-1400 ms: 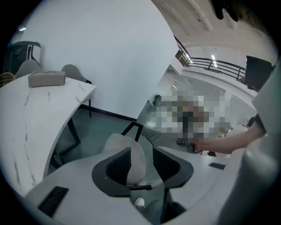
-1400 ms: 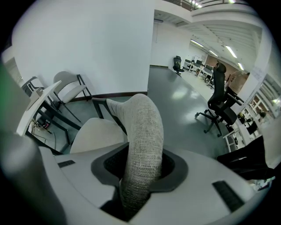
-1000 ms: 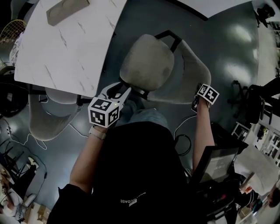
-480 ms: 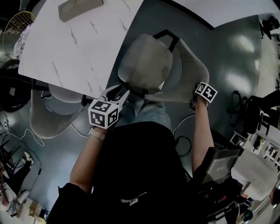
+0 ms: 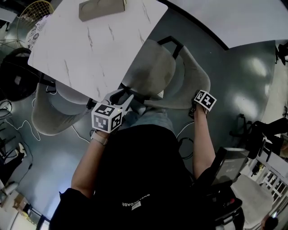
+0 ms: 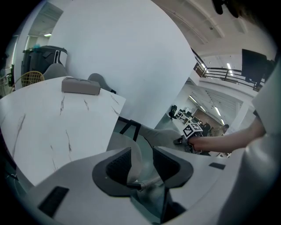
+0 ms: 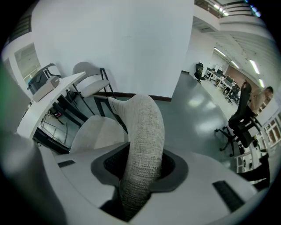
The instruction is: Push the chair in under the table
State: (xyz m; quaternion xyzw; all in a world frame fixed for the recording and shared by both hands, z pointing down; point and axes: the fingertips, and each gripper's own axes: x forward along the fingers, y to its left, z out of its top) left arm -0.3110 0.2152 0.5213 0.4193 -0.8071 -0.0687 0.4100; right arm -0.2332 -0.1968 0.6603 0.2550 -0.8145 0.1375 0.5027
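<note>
A grey upholstered chair (image 5: 153, 67) stands at the corner of the white marble table (image 5: 85, 45), its seat front close to the table's edge. Its curved backrest (image 5: 195, 78) faces me. My left gripper (image 5: 122, 96) is at the backrest's left end, where the grey fabric and a black frame rod sit between its jaws (image 6: 142, 165); it looks shut on them. At the backrest's right end, my right gripper (image 5: 195, 108) is shut on the thick woven edge (image 7: 142, 127), which fills the gap between its pads (image 7: 140, 169).
A second grey chair (image 5: 54, 112) is tucked under the table at the left. A grey box (image 5: 102, 9) lies on the tabletop. Cables (image 5: 27, 130) trail over the floor at the left, and black office chairs (image 5: 252, 130) stand at the right.
The chair has slid closer to the table corner. Both grippers have moved the same way with it, keeping their hold on the backrest ends.
</note>
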